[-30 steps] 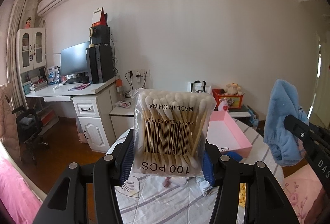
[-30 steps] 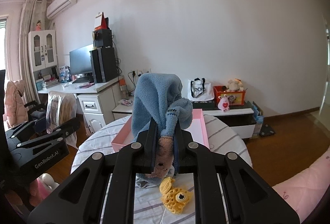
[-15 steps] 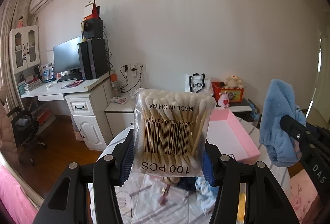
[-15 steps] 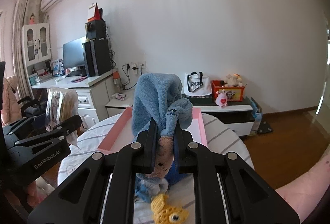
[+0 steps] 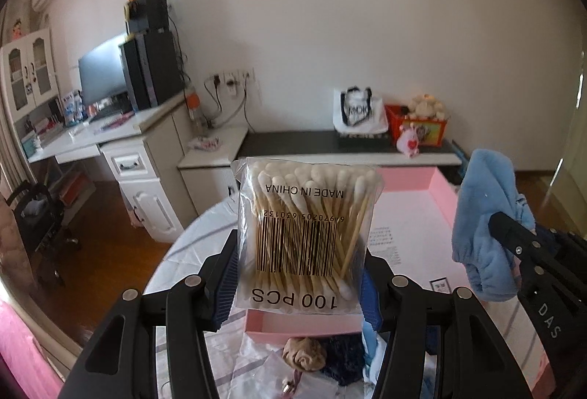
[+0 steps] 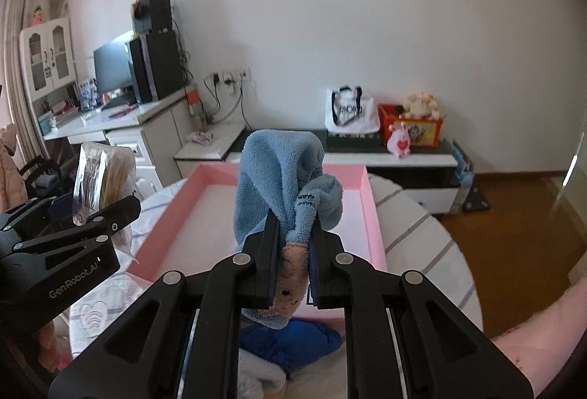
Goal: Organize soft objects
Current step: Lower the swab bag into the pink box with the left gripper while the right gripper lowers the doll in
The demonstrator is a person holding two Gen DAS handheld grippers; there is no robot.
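My left gripper (image 5: 297, 274) is shut on a clear bag of cotton swabs (image 5: 304, 234), held upright over the near edge of the pink tray (image 5: 422, 211). In the right wrist view my right gripper (image 6: 293, 248) is shut on a light blue fluffy cloth (image 6: 282, 175) with a pinkish plush part (image 6: 291, 274) between the pads, just above the near end of the pink tray (image 6: 172, 211). That cloth (image 5: 484, 230) hangs at the right of the left wrist view. The left gripper (image 6: 73, 237) with the swab bag (image 6: 102, 182) shows at the left of the right wrist view.
The tray lies on a round table with a striped white cloth (image 6: 418, 226). In front of the tray lie a dark blue cloth (image 6: 293, 336), a beige knitted item (image 5: 304, 353) and other soft pieces. A white desk (image 5: 124, 142) and a low sideboard (image 5: 348, 145) stand behind.
Both grippers have moved forward over the table toward the pink tray, which now looks larger and closer. The yellow knitted toy has dropped out of the right wrist view. Both grips are unchanged.
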